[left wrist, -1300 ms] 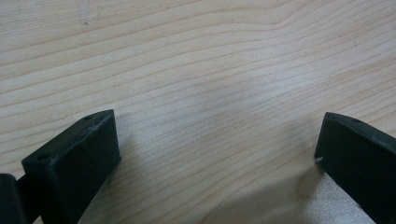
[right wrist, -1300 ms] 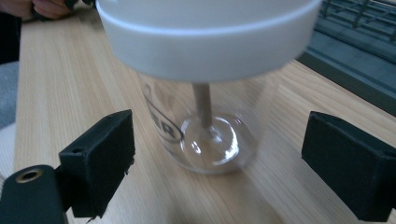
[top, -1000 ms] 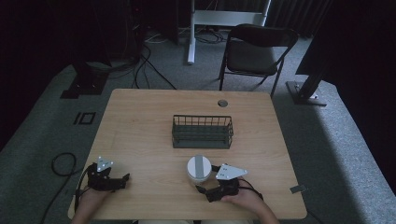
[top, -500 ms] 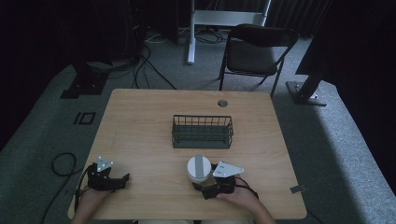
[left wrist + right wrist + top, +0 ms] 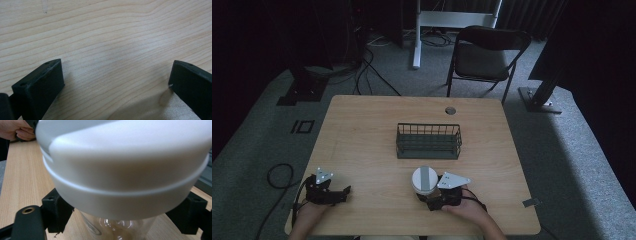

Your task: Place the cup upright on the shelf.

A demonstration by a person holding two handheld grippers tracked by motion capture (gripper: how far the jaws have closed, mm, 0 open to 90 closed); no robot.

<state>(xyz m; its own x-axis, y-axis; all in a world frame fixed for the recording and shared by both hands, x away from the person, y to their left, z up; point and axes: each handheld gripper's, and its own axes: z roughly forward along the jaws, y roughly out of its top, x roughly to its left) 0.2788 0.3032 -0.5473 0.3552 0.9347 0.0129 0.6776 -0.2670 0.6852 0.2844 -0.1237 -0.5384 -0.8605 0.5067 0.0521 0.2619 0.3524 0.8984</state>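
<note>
A clear container with a wide white lid point(image 5: 424, 178) stands upright near the table's front edge, just in front of the wire basket point(image 5: 428, 141). My right gripper point(image 5: 428, 196) is at its base. In the right gripper view the lid point(image 5: 125, 170) looms close, and the black jaws stand on either side of the clear body point(image 5: 117, 227) with small gaps, so the gripper is open. My left gripper point(image 5: 343, 192) rests at the front left of the table point(image 5: 362, 130). It is open, with bare wood between its jaws point(image 5: 115, 82).
The dark wire basket sits mid-table and looks empty. A round cable hole point(image 5: 450, 110) is at the table's far edge. A folding chair point(image 5: 484, 55) stands behind the table. The other hand point(image 5: 17, 130) appears at the upper left of the right gripper view.
My right gripper has slid left and closer to the lidded container, bringing its jaws around the body. The left gripper has stayed put.
</note>
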